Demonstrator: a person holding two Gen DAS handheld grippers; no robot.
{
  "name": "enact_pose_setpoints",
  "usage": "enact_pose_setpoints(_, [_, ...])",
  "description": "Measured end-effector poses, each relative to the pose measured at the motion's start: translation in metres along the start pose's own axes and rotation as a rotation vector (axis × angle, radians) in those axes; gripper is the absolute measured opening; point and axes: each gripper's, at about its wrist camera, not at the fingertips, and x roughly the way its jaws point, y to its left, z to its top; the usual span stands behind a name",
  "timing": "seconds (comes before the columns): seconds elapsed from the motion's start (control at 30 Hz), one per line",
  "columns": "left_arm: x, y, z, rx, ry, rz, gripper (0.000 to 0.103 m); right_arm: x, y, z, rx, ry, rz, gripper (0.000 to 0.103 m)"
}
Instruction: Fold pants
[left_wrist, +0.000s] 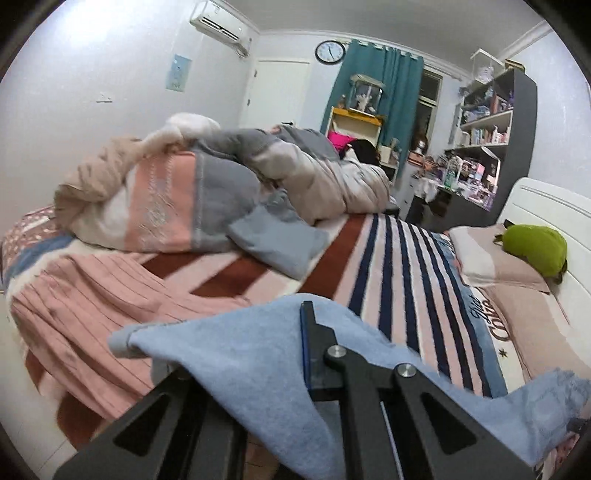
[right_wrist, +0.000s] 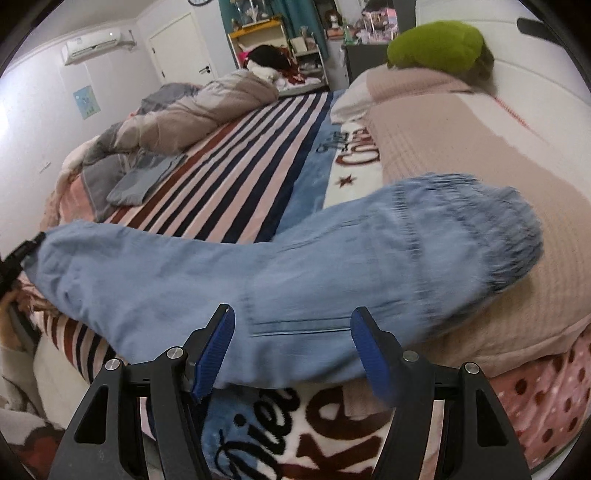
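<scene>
Left wrist view: we see our left gripper (left_wrist: 304, 325) clamped on the blue pants (left_wrist: 236, 362) at lower centre. Our right gripper (right_wrist: 291, 332) hangs wide over the pants (right_wrist: 295, 266), which lie across the striped blanket (right_wrist: 240, 166).

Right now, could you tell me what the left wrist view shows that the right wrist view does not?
Left wrist only: the left gripper shut on the pants hem, a wall clock and shelves. Right wrist only: the right gripper open over the pants' elastic waistband end, which lies on a beige pillow. Both: the striped blanket, the crumpled duvet and a green cushion.
</scene>
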Motion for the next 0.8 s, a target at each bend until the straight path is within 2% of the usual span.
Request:
enact_pose_setpoints(0.13, [-0.001,0.002,0.000,0.060,0.029,-0.044,0.004,0.020,-0.002,-0.006,0.003,0.025,-0.033,0.061])
enact_pose_setpoints(0.3, [-0.008,-0.016,-0.004,0.133,0.052,-0.115,0.004,0.033,-0.003,-0.011,0.003,0.046,-0.051,0.061])
enact_pose_setpoints(0.43, [-0.014,-0.048,-0.011,0.231,0.075,-0.186,0.004,0.030,-0.003,-0.013,0.010,0.030,-0.037,0.061])
enact_pose_setpoints(0.6, [-0.018,-0.088,-0.025,0.279,0.111,-0.269,0.004,0.022,-0.003,-0.012,0.028,0.003,-0.005,0.061])
enact_pose_setpoints(0.8, [-0.009,-0.153,-0.064,0.361,0.205,-0.390,0.004,0.013,0.003,-0.010,0.019,-0.026,0.035,0.061])
